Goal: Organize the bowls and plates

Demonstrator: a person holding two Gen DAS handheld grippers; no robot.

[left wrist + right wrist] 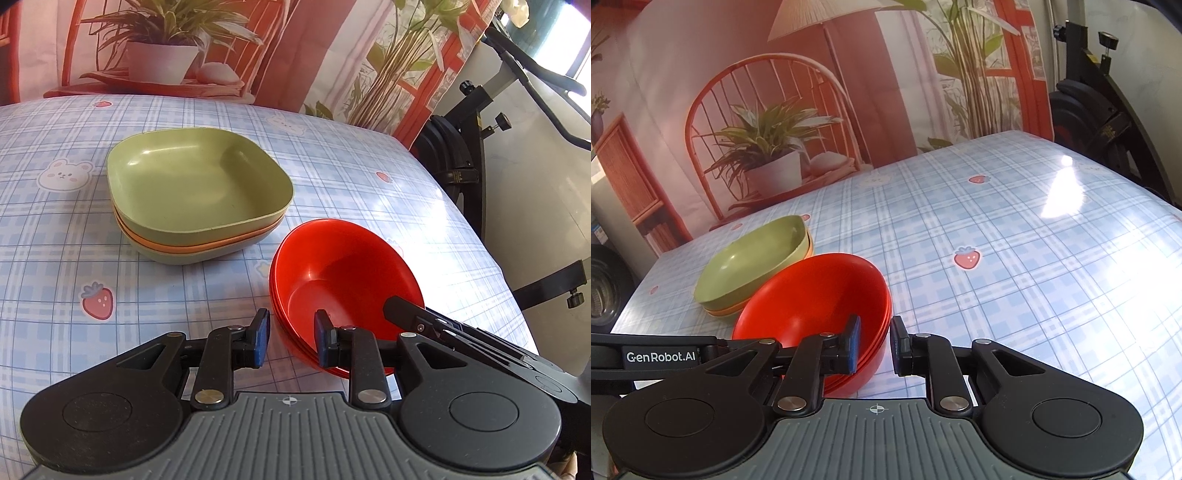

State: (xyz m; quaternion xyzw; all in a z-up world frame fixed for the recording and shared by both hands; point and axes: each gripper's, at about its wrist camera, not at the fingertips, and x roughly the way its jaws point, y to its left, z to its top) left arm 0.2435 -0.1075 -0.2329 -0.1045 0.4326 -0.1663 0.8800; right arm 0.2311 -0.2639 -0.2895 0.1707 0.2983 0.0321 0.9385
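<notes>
Three nested red bowls (343, 266) (820, 291) sit on the checked tablecloth (55, 258), just right of a stack of square plates (195, 184) (753, 254) with a green one on top, then orange and grey-green. My left gripper (291, 339) straddles the bowls' near-left rim. One pad is inside, and a strip of cloth shows between the outer pad and the bowls, so it is open. My right gripper (875, 343) is shut on the opposite rim, with one pad inside and one against the outer wall. One of its fingers (397, 308) shows inside the bowl.
A printed backdrop (295, 44) of plants and a chair hangs behind the table. A black and white exercise machine (517, 147) (1089, 110) stands just past the table's right edge. Bare tablecloth (1015, 295) stretches to the right of the bowls.
</notes>
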